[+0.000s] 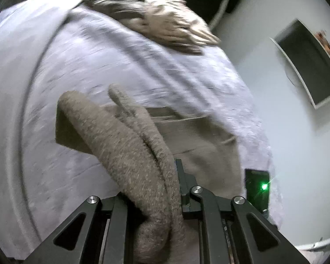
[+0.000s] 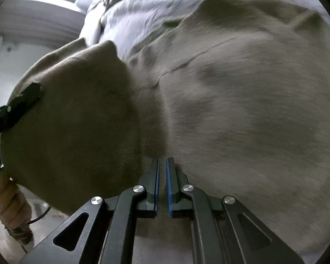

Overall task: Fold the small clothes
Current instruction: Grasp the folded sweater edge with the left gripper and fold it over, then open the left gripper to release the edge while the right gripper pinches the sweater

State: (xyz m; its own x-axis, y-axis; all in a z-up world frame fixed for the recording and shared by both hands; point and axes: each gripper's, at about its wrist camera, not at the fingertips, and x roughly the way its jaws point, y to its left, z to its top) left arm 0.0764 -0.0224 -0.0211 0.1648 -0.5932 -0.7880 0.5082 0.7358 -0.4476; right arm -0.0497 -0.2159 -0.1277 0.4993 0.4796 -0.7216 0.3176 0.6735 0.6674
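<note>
A beige knit garment (image 2: 242,110) lies on a pale lavender sheet (image 1: 77,61). My left gripper (image 1: 165,176) is shut on a thick fold of the garment (image 1: 129,145), which drapes up over its left finger and hides it. In the right wrist view the left gripper's finger (image 2: 26,100) shows at the left, lifting that flap (image 2: 77,121). My right gripper (image 2: 162,167) hovers low over the garment, its blue-padded fingers (image 2: 169,176) nearly together with a thin gap and nothing between them.
A rumpled tan and brown cloth (image 1: 156,19) lies at the far end of the sheet. A black device with a green light (image 1: 258,187) sits at the sheet's right edge. A dark framed panel (image 1: 308,61) and pale floor are to the right.
</note>
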